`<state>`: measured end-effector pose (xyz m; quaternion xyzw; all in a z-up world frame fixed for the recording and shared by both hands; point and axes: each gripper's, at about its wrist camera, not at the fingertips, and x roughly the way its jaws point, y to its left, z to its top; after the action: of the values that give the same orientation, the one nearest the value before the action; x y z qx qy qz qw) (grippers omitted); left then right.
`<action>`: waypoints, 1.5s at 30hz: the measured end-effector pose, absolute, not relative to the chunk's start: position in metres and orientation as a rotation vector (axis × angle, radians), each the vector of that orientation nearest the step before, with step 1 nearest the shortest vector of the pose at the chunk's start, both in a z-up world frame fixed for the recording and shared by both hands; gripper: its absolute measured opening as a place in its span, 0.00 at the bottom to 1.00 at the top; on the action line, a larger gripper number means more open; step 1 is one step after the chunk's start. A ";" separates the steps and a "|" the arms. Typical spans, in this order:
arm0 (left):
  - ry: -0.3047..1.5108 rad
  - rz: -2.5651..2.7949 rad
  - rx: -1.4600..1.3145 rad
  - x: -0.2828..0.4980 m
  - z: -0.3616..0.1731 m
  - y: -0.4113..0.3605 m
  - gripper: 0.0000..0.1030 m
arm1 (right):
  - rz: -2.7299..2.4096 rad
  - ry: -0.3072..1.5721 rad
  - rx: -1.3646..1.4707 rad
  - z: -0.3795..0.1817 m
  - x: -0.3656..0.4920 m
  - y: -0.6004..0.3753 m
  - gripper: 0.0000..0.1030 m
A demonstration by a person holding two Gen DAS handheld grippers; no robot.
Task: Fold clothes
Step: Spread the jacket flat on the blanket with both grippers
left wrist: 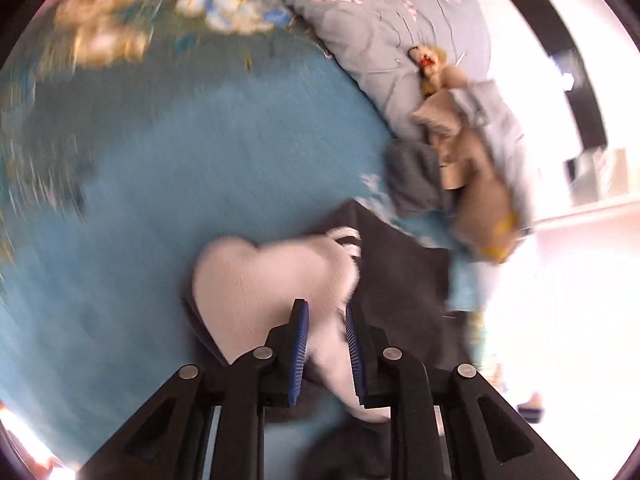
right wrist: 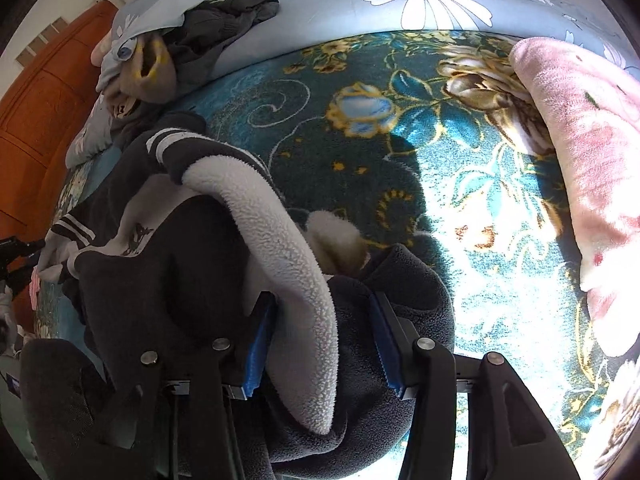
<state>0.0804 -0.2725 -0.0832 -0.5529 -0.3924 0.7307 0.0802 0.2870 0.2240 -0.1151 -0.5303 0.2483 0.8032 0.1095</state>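
Note:
A dark grey fleece jacket (right wrist: 168, 264) with white fleece lining (right wrist: 276, 240) and white-striped cuffs lies bunched on a teal floral blanket (right wrist: 460, 168). My right gripper (right wrist: 324, 320) is shut on a thick fold of the jacket, lining and dark fleece between its blue pads. In the left wrist view, blurred by motion, my left gripper (left wrist: 327, 316) is shut on the jacket's white lining (left wrist: 260, 276), with dark fabric (left wrist: 400, 272) to its right.
A pile of grey and tan clothes (right wrist: 160, 56) lies at the blanket's far left, also in the left wrist view (left wrist: 460, 168). A blue-grey daisy quilt (right wrist: 360, 12) lies behind. A pink blanket (right wrist: 592, 160) sits at the right. An orange door (right wrist: 48, 112) stands left.

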 end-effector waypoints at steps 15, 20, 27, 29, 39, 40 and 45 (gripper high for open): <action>-1.274 2.036 -1.573 0.124 -0.078 -0.250 0.22 | 2.428 0.142 -1.359 -0.034 0.262 0.221 0.08; -1.244 2.038 -1.526 0.136 -0.067 -0.250 0.31 | 2.417 -0.254 -1.080 0.031 0.247 0.216 0.08; -1.250 2.030 -1.568 0.152 -0.081 -0.254 0.32 | 2.303 -0.399 -1.392 -0.066 0.256 0.202 0.08; -1.238 2.033 -1.580 0.155 -0.083 -0.256 0.32 | 2.279 -0.355 -1.529 -0.098 0.272 0.204 0.08; -0.953 2.144 -1.545 0.165 -0.053 -0.230 0.42 | 2.466 0.142 -1.488 -0.080 0.342 0.189 0.41; -0.910 2.154 -1.536 0.166 -0.047 -0.224 0.45 | 2.486 0.208 -1.493 -0.080 0.347 0.185 0.41; -0.683 2.220 -1.460 0.183 -0.013 -0.199 0.54 | 2.554 0.497 -1.515 -0.081 0.371 0.166 0.42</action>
<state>0.1828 -0.1986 -0.0132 -0.5217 -0.2439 0.7932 0.1980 0.3711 0.1663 -0.0807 -0.5021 0.1646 0.8465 0.0653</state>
